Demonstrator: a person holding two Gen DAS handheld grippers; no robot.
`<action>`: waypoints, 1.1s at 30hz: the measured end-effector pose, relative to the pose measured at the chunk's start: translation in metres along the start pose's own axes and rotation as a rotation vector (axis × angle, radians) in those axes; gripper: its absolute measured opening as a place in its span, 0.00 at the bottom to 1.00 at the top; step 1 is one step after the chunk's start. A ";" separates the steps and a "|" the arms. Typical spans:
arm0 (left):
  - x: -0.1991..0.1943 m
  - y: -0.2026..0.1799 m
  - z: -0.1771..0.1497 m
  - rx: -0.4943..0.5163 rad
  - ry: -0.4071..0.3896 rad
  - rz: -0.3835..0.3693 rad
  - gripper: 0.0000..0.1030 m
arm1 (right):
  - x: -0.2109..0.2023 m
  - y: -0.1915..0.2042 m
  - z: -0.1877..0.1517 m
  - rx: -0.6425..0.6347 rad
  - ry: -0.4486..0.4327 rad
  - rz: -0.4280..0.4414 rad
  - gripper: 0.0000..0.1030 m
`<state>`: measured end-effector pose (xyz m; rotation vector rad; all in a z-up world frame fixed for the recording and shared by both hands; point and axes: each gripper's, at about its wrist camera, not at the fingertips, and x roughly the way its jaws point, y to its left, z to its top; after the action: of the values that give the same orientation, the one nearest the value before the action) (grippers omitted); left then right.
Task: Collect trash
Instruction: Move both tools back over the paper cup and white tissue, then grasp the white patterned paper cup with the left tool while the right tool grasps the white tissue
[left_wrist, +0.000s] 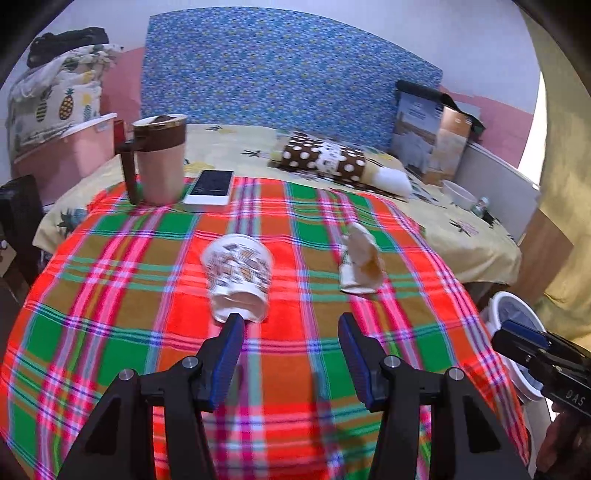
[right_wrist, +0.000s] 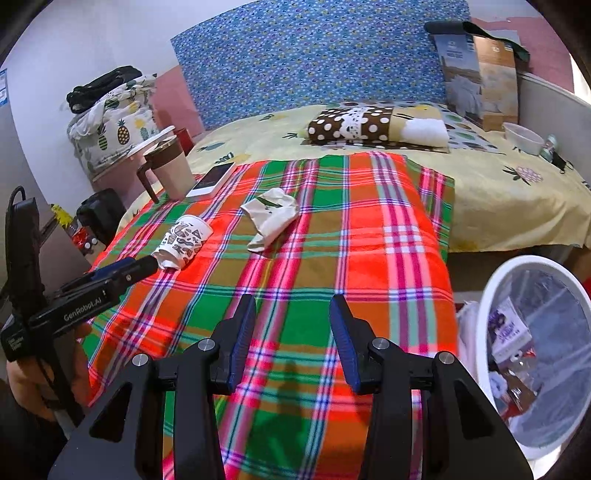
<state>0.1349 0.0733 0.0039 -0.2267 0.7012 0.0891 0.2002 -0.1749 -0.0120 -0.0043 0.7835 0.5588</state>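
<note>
A patterned paper cup (left_wrist: 238, 275) lies on its side on the plaid cloth (left_wrist: 147, 295), its mouth towards me; it also shows in the right wrist view (right_wrist: 183, 240). A crushed beige paper cup (left_wrist: 360, 263) lies to its right, and shows in the right wrist view (right_wrist: 272, 218). My left gripper (left_wrist: 291, 323) is open, its left fingertip just at the patterned cup's rim. My right gripper (right_wrist: 291, 302) is open and empty over the cloth's front. A white trash bin (right_wrist: 491, 295) with a plastic liner stands at the right, holding some trash.
A brown-lidded mug (left_wrist: 159, 158) and a phone (left_wrist: 210, 186) sit at the cloth's far left. A polka-dot pillow (left_wrist: 325, 158), a box (left_wrist: 428, 136) and a white bowl (right_wrist: 522, 137) lie on the bed beyond. The blue headboard (left_wrist: 288, 70) stands behind.
</note>
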 end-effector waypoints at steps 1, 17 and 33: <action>0.002 0.004 0.002 -0.002 -0.002 0.014 0.52 | 0.002 0.001 0.001 -0.002 0.001 0.003 0.43; 0.055 0.036 0.016 -0.044 0.065 0.073 0.64 | 0.029 0.009 0.012 -0.018 0.037 0.028 0.43; 0.075 0.042 0.009 -0.063 0.133 0.035 0.49 | 0.056 0.022 0.028 -0.051 0.050 0.019 0.44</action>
<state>0.1910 0.1166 -0.0454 -0.2823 0.8361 0.1302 0.2406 -0.1235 -0.0247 -0.0580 0.8180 0.5987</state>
